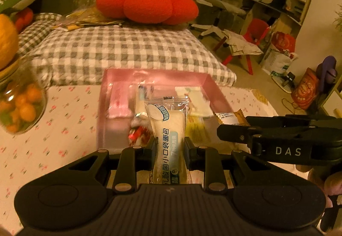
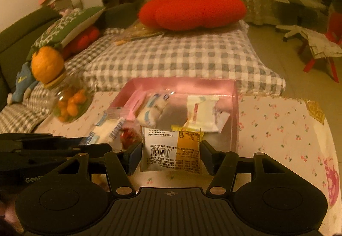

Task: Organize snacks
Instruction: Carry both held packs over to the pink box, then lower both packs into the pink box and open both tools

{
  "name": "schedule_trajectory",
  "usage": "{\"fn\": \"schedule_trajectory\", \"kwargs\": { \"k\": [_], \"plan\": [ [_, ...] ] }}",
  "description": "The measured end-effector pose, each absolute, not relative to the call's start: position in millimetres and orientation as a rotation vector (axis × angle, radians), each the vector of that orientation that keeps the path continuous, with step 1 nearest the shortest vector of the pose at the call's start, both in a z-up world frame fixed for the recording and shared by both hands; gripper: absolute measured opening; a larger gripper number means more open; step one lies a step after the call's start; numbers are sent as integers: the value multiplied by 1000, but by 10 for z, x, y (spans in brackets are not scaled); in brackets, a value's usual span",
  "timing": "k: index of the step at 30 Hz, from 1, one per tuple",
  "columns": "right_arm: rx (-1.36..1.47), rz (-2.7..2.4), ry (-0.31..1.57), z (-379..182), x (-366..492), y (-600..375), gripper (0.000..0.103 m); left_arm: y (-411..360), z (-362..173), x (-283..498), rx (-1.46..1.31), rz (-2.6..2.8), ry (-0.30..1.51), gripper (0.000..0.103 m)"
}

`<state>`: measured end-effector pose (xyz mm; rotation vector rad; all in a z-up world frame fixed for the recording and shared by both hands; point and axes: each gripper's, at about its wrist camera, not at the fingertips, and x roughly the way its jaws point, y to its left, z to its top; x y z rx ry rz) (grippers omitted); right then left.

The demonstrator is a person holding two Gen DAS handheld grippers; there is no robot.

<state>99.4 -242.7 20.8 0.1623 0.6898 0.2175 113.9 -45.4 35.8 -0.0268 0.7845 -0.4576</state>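
Observation:
My left gripper is shut on a tall white bread packet with blue print, held upright at the near edge of a pink clear box. My right gripper is shut on a flat white-and-orange snack packet, barcode side up, just in front of the same pink box. Several wrapped snacks lie in the box, among them a pink packet and a cream packet. In the right wrist view the left gripper's bread packet shows at the left.
A glass jar of orange candies with an orange-shaped lid stands left of the box on the flowered tablecloth. Behind the table lies a checked mattress with a red tomato cushion. A red chair and bags stand at the right.

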Motion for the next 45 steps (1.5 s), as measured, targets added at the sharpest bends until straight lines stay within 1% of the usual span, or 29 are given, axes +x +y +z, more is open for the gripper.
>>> {"fn": "schedule_trajectory", "kwargs": {
  "k": [7,14,29,34,36,38,39,41,42,43,45],
  "plan": [
    [238,182,699,148,1381,-2632,59,-633,245,1495,-78,-455,797,23],
    [271,159,715,49,1654,-2714,59,-763,50,1767,-117,-436,851,23],
    [275,120,752,-160,1895,-2719,59,-879,-178,2028,-16,-373,877,24],
    [280,101,755,-179,1945,-2725,60,-943,-178,2072,3,-369,873,27],
    [286,99,756,-176,1953,-2728,61,-933,-173,2067,11,-376,862,27],
    [290,100,755,-165,1955,-2735,62,-933,-169,2056,19,-389,849,32],
    [294,102,754,-161,1953,-2741,64,-940,-166,2053,24,-393,842,36],
    [307,106,755,-148,1945,-2754,66,-933,-139,2009,42,-396,823,43],
    [315,107,756,-143,1940,-2762,70,-936,-127,1994,51,-398,817,50],
    [324,107,756,-138,1931,-2766,71,-937,-113,1977,59,-398,809,56],
    [335,112,754,-125,1905,-2771,76,-932,-79,1941,79,-389,794,62]
  ]
}}
